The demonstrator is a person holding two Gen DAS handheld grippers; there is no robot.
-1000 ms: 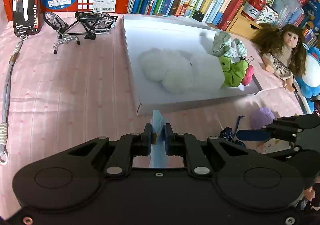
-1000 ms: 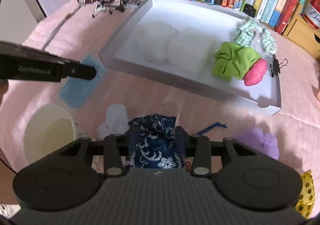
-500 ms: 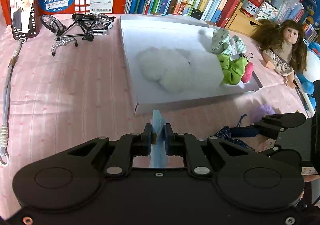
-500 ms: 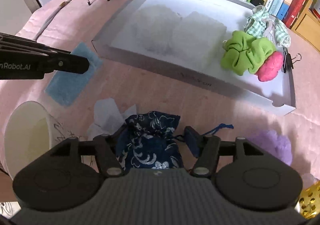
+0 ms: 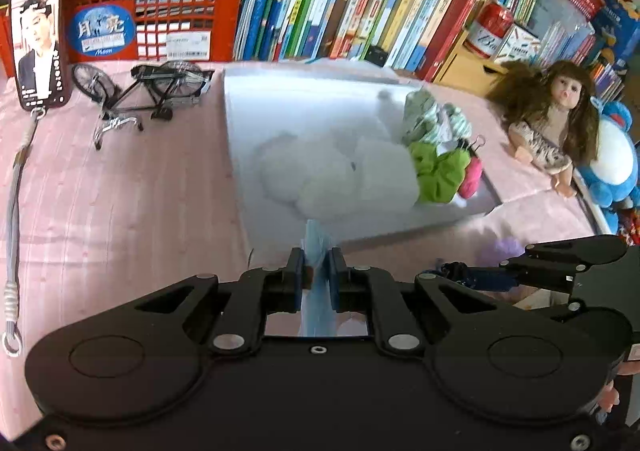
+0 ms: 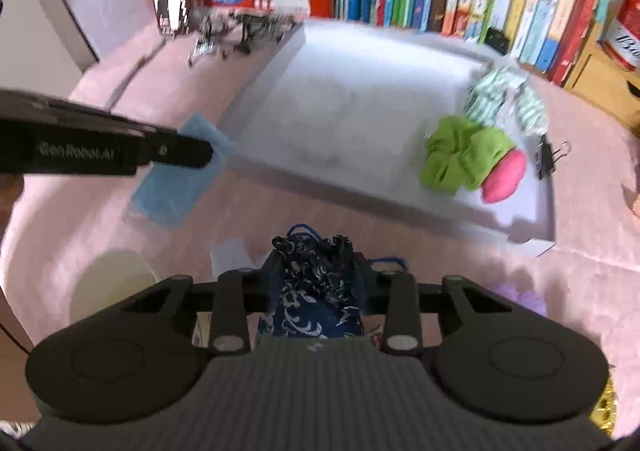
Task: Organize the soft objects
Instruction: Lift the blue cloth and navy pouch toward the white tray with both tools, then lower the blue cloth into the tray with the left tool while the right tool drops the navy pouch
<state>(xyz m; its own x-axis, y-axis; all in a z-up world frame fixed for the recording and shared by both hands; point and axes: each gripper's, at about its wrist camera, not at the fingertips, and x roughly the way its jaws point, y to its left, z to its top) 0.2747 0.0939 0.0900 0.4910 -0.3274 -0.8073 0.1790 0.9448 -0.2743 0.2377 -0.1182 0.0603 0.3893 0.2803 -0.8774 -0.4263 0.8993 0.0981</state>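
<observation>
**Two wrist cameras looking down over the same tray**

The left wrist camera is sitting just behind the left gripper [image 5: 316, 271], facing steeply down and forward across the pink cloth [image 5: 120, 191] toward the white tray [image 5: 248, 99] and the bookshelf [image 5: 360, 3]. The right wrist camera is looking the same way from behind the right gripper [image 6: 320, 271], standing further right and near the tray's front edge. Both views are sharing the tray, the green scrunchie [image 6: 460, 159] and each other's gripper.
</observation>
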